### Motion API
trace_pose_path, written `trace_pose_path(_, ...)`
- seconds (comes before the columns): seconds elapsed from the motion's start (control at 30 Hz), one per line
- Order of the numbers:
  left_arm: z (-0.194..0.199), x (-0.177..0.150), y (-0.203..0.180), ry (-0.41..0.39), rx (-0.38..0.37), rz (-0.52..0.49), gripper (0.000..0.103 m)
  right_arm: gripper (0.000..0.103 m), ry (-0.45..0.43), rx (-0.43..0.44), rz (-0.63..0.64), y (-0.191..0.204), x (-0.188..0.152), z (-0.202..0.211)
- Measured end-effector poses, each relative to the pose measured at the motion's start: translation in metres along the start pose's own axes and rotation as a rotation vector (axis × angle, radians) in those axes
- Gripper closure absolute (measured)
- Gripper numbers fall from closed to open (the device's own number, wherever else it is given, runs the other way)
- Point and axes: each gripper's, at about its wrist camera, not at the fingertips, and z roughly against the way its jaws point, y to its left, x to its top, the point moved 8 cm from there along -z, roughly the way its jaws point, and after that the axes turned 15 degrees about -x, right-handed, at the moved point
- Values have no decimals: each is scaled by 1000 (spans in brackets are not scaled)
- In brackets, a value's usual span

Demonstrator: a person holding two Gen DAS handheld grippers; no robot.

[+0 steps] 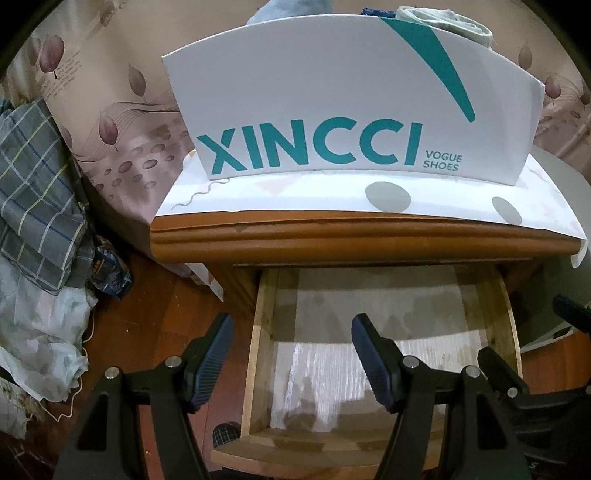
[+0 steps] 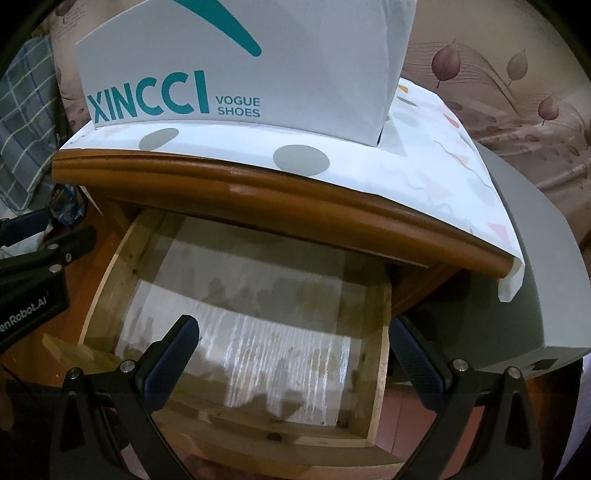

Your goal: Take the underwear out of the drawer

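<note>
The wooden drawer (image 1: 258, 354) of the nightstand stands pulled out; it also shows in the right wrist view (image 2: 376, 369). Its pale lined bottom is bare; I see no underwear inside. Folded pale cloth (image 1: 447, 22) and blue cloth lie on top of the white XINCCI shoe box (image 1: 332, 110) on the nightstand. My left gripper (image 1: 291, 358) is open and empty, above the drawer's left side. My right gripper (image 2: 293, 350) is open and empty, above the drawer's front half. The right gripper shows at the right edge of the left view (image 1: 517, 369).
The nightstand top (image 2: 443, 177) carries a white dotted paper cover. A plaid cloth (image 1: 37, 206) and crumpled pale fabric (image 1: 40, 339) lie on the floor to the left. A grey panel (image 2: 535, 277) stands right of the nightstand. A leaf-patterned curtain hangs behind.
</note>
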Motion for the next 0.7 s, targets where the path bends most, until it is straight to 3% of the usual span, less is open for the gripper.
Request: trace_pose_path(0.7,-2,0,-1,6,-2,-10,35,2,16,5,8,3,-4,-3)
